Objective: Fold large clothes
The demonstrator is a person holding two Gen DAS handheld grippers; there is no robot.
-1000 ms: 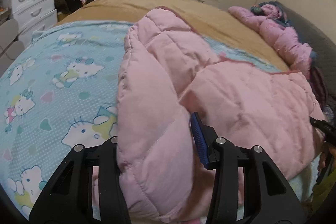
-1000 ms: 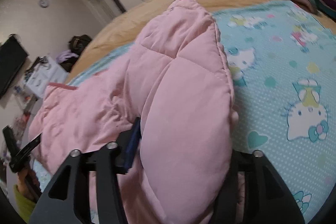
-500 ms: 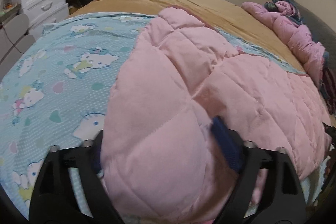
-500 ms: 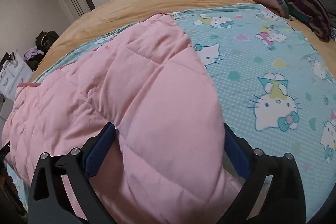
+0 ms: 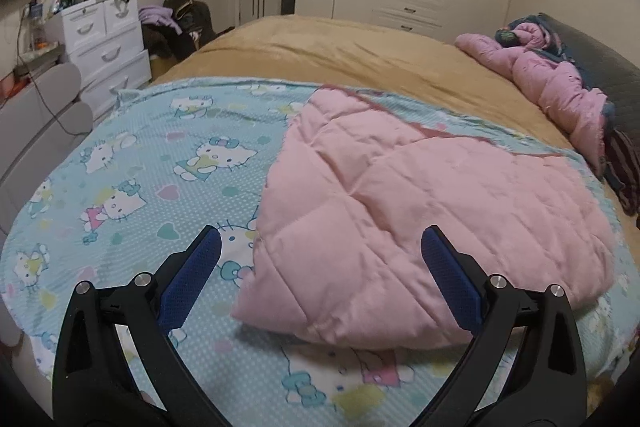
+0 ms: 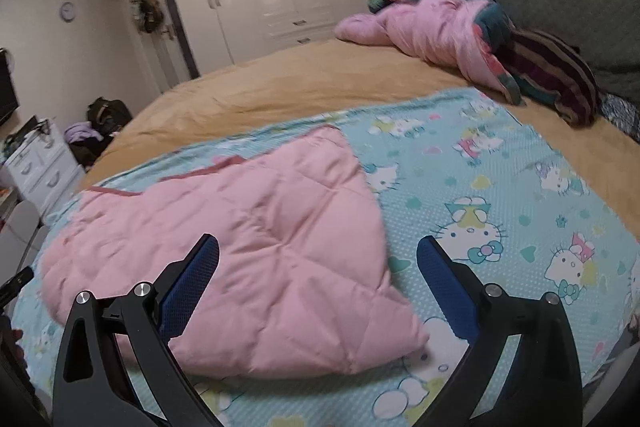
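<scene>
The left gripper (image 5: 320, 259) and right gripper (image 6: 318, 259) are held wide apart, empty, above the near edge of the pink quilted jacket (image 5: 420, 211), laid folded across the cartoon-cat sheet (image 5: 132, 187), its long axis running side to side.

Bare cartoon sheet (image 5: 132, 187) flanks the folded pink quilt (image 5: 420, 195)
</scene>
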